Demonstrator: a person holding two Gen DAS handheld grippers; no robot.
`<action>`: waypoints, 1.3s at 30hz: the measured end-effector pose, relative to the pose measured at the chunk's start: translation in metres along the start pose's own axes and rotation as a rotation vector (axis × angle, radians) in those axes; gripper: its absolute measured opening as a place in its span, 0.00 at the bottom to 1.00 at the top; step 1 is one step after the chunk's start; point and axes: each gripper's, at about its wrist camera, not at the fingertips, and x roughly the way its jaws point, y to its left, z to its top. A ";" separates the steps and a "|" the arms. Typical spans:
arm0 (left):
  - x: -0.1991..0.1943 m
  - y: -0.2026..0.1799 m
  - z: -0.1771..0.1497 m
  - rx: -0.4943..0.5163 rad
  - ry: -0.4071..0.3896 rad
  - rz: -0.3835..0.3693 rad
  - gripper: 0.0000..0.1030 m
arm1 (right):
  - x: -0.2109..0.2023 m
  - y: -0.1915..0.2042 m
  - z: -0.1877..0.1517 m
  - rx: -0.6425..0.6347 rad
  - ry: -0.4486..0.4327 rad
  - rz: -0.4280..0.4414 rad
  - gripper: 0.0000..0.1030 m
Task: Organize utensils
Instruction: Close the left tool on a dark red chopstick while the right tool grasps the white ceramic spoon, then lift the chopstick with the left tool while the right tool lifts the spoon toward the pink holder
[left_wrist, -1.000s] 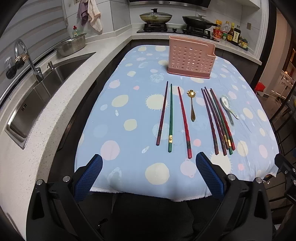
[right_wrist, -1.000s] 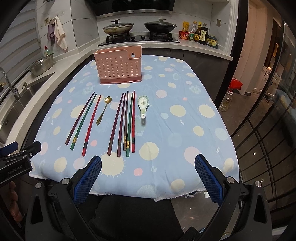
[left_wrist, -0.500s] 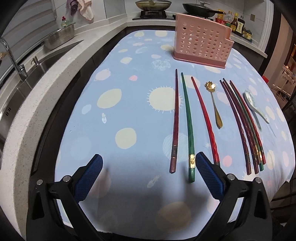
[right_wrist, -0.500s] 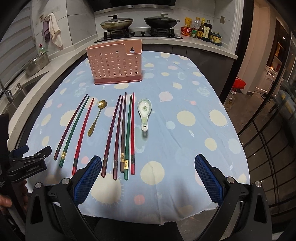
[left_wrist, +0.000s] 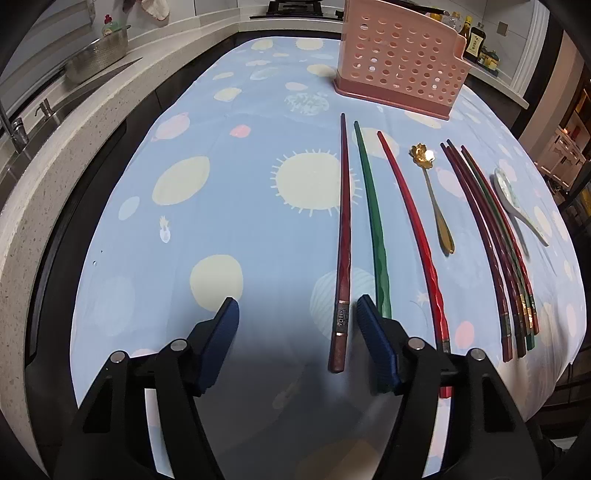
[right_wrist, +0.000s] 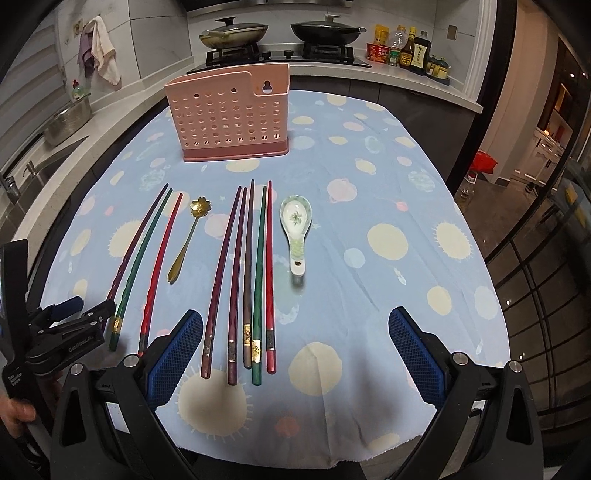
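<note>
Fingers (left_wrist: 364, 314) straddle faceted, perhaps dark-red chopstick (left_wrist: 344, 236).

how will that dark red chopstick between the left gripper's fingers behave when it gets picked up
The dark red chopstick looks thin and rigid, so probably light and stiff. Gripped near its thick end, the long tip will likely droop or pivot. Its glossy surface may slip between the left gripper pads.

The tablecloth (right_wrist: 388, 177) is soft matt cloth with a frayed hem. The holder (right_wrist: 229, 118) looks like smooth perforated plastic. The chopsticks (right_wrist: 255, 280) gleam, lacquered and faceted. One spoon (right_wrist: 184, 240) is shiny gold-toned metal, the other spoon (right_wrist: 297, 225) glazed, glossy ceramic. Blue finger pads (right_wrist: 173, 354) look ribbed, rubbery.
</note>
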 end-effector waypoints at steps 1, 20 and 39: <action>0.000 0.000 0.000 0.001 -0.002 0.002 0.54 | 0.002 0.000 0.001 0.002 0.004 0.003 0.94; -0.002 -0.004 0.004 -0.024 0.043 -0.101 0.08 | 0.056 -0.023 0.041 0.077 0.035 0.050 0.64; 0.004 -0.008 0.011 -0.026 0.056 -0.079 0.09 | 0.110 -0.025 0.035 0.128 0.131 0.175 0.13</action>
